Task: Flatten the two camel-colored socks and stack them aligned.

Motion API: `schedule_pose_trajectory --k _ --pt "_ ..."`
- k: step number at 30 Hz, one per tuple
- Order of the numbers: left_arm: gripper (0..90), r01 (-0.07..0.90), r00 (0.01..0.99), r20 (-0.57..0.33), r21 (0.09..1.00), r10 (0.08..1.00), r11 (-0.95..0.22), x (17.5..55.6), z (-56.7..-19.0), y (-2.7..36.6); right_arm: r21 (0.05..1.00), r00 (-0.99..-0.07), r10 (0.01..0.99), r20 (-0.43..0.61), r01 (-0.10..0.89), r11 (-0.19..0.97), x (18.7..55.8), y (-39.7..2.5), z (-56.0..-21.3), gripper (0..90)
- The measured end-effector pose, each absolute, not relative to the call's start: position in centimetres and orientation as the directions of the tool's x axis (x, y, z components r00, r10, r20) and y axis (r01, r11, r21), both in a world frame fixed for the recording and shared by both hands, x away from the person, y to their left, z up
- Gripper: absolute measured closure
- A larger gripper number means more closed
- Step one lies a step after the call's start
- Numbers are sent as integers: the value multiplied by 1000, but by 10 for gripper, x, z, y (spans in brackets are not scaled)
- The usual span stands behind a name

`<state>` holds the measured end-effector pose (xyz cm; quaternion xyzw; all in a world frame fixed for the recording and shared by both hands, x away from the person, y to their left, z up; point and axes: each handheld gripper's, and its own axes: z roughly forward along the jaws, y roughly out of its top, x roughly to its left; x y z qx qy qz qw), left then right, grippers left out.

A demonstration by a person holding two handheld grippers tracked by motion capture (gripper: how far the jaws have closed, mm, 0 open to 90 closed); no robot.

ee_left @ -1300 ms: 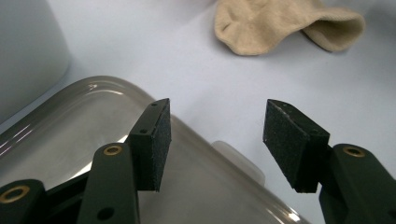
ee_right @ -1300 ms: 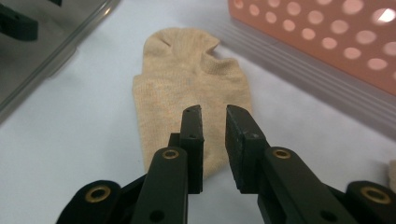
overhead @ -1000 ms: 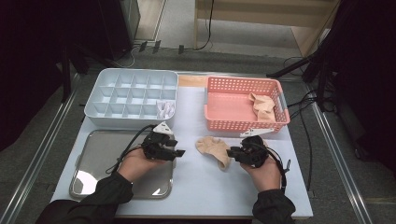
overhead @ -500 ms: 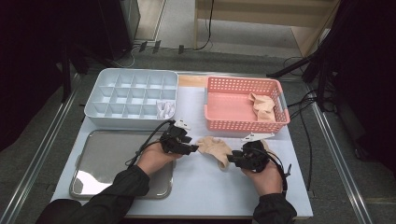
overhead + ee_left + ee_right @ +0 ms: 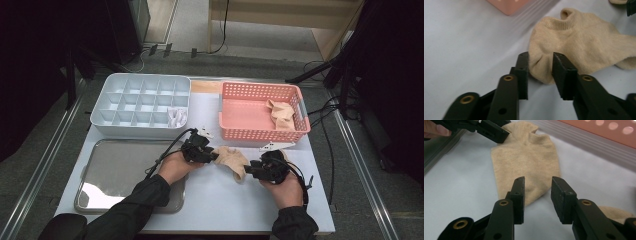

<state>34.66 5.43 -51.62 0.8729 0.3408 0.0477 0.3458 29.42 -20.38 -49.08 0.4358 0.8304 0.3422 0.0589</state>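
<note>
A beige ankle sock (image 5: 231, 159) lies flat on the white table between my two grippers. My left gripper (image 5: 214, 154) has come in from the left. In the left gripper view its jaws (image 5: 540, 58) stand open astride one end of the sock (image 5: 579, 45), and the fabric wrinkles slightly between them. My right gripper (image 5: 248, 171) sits at the sock's lower right. In the right gripper view its jaws (image 5: 537, 182) are open over the near end of the sock (image 5: 526, 157). The left gripper (image 5: 496, 132) touches the far cuff there.
A white compartment tray (image 5: 106, 116) at the back left holds a white item (image 5: 176, 117) in one cell. A pink basket (image 5: 262, 134) at the back right holds another beige sock (image 5: 280, 114). A metal tray (image 5: 120, 170) lies at the front left.
My left gripper has moved right from the metal tray's edge to the sock. My right gripper has edged left to the sock's other end.
</note>
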Motion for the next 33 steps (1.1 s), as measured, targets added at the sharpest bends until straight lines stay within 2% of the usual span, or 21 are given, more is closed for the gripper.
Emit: schedule_pose_trajectory --k 4,6,17,33 --pt "846 561 769 -159 632 619 -534 346 -517 54 617 -609 767 202 687 384 296 -204 -491 650" --pt "866 567 767 -167 628 619 -533 345 -516 53 615 -608 767 203 689 383 296 -204 -492 650" --pt "874 570 760 -177 645 625 -510 340 -500 66 622 -602 770 210 690 370 299 -205 -492 645" --pt "871 605 721 -221 663 657 -441 325 -490 106 623 -616 758 216 684 379 306 -197 -494 652"
